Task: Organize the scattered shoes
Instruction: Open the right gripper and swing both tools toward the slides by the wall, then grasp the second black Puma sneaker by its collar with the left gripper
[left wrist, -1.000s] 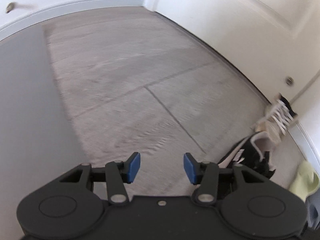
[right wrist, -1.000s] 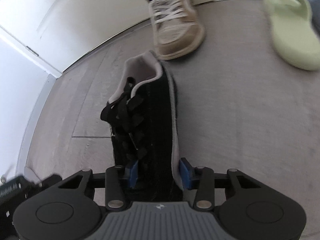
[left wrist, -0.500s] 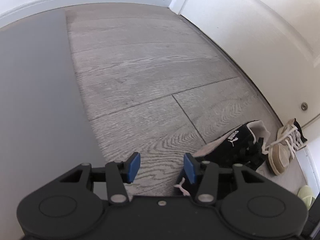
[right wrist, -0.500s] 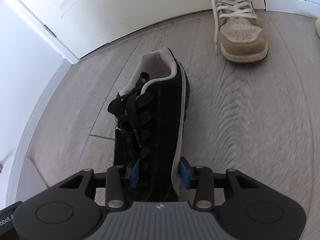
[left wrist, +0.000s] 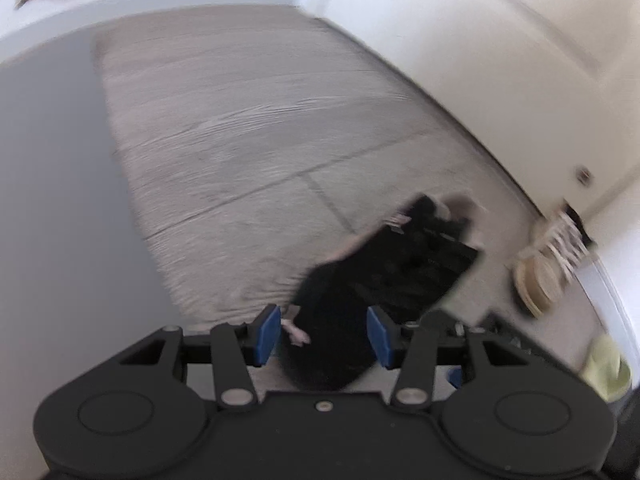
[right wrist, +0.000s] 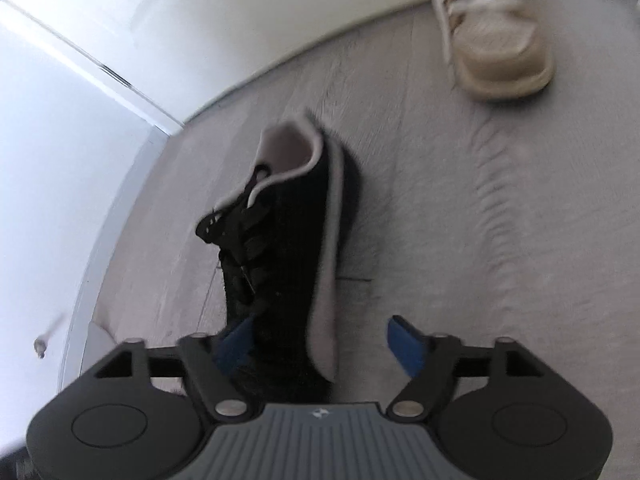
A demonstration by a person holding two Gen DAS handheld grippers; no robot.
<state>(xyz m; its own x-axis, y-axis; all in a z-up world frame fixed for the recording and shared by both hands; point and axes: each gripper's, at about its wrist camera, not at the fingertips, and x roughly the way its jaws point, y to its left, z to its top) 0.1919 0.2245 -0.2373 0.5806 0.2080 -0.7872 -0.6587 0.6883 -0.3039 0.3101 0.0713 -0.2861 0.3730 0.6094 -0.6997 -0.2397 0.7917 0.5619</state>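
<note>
Black sneaker on a grey wood-plank floor by a white door

The right gripper, angled downward, is opening; the black sneaker sits between its pads, the right pad clear. The left gripper stands half-spread around the toe. Only its view shows the green slipper; the tan sneaker lies upper right by the door.
</note>
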